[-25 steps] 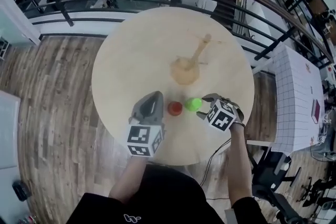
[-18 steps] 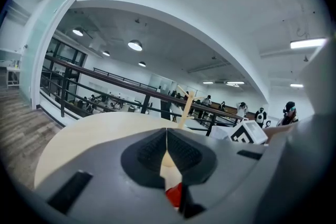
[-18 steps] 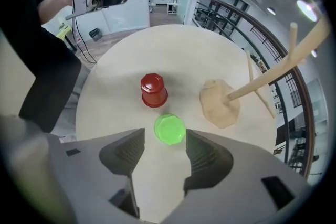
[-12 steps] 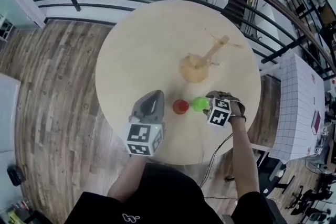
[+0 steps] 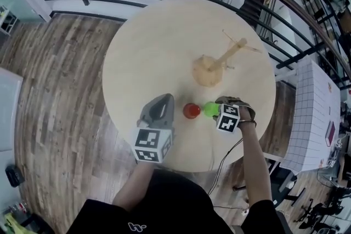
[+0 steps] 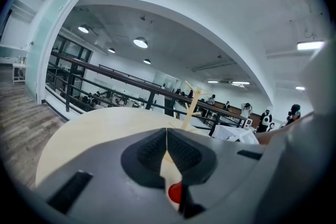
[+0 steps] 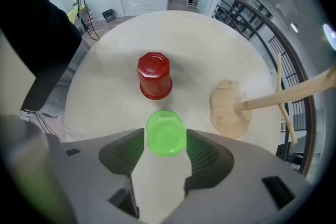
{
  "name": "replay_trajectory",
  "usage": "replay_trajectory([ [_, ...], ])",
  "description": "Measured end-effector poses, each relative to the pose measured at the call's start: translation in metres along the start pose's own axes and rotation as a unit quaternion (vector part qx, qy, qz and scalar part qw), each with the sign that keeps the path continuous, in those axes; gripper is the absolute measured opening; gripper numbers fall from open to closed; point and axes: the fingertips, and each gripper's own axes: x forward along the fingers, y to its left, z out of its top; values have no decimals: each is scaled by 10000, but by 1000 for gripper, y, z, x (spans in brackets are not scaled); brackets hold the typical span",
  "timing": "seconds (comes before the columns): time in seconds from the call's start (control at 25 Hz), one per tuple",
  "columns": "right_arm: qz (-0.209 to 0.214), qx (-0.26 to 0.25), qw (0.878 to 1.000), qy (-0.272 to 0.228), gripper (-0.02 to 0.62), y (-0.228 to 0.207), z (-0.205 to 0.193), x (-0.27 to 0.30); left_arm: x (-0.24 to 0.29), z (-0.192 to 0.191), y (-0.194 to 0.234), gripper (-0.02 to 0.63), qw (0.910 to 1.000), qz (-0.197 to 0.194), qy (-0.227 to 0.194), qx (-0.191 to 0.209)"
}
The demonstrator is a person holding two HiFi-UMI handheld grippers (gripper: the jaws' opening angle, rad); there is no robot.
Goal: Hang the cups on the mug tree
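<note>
Got the green cup [image 7: 166,139] sitting bottom-up on the round table [image 5: 148,46], right between the tips of the right gripper [image 7: 165,146]. Not pinched though. Can see a sliver of tabletop on either side of it, so calling those jaws apart, just straddling the cup. Aimed pretty much straight down at it, going by the head view.

Just past the right gripper's tips, found the red cup [image 7: 154,75], bottom-up as well. Close to the green one but not touching it. Also sits right out in front of the left gripper [image 6: 167,136], peeking out red below the closed tips in that gripper's own view. Pressed shut pad to pad there, held low and roughly level over the near part of the table.

Further out beyond both grippers, spotted the wooden mug tree [image 5: 211,69]. Round base flat on the table, tall post, thin pegs sticking out near the top. Shows up off to the right of the right gripper's tips in its camera, well clear of both cups.

Wearing a marker cube [image 5: 152,145] each, grippers that is. Can make out a bare forearm [image 5: 255,167] running back from the right one. Past the far edge of the table, got a dark railing [image 6: 105,72], and plank floor [image 5: 55,96] out left of the left gripper.
</note>
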Motion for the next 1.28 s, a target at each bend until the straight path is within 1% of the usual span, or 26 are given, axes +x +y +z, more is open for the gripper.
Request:
replay_trajectory([
  [0.12,-21,109,9999,-78,253,1,1,1,-1,0,0,14,10000,0,-6,3],
  [0.16,-42,114,9999,-89,241,1,2,0,-1,0,0,14,10000,-3,-5,5],
  [0.24,-95,87,9999,-84,238,3,3,-1,-2,0,0,14,10000,-10,1,6],
  [0.36,-314,30,9994,-147,236,0,6,-13,-2,2,-2,14,10000,-23,-13,26],
  [0.56,-1063,-63,9938,-320,236,-8,18,-57,0,7,-10,14,9999,-112,-72,68],
  [0.76,-1968,-84,9791,-502,236,-17,35,-114,3,12,-19,14,9995,-260,-94,117],
  [0.84,-2385,-51,9694,-572,236,-19,40,-136,2,15,-21,14,9994,-293,-97,137],
  [0.92,-2943,21,9538,-609,235,-22,43,-156,2,15,-23,14,9993,-326,-104,158],
  [1.0,-3649,72,9296,-522,235,-27,44,-174,2,16,-25,14,9991,-366,-119,191],
  [1.08,-4347,127,8998,-351,235,-32,45,-189,1,17,-27,14,9989,-396,-133,223],
  [1.12,-4598,184,8873,-294,235,-34,46,-194,1,17,-29,14,9988,-408,-135,238],
  [1.16,-4764,254,8784,-274,235,-34,46,-197,1,17,-31,14,9987,-419,-135,253],
  [1.2,-4865,322,8727,-280,235,-34,47,-200,1,17,-33,14,9986,-427,-134,267],
  [1.28,-4970,409,8663,-293,235,-35,48,-202,0,19,-34,14,9986,-428,-130,292],
])
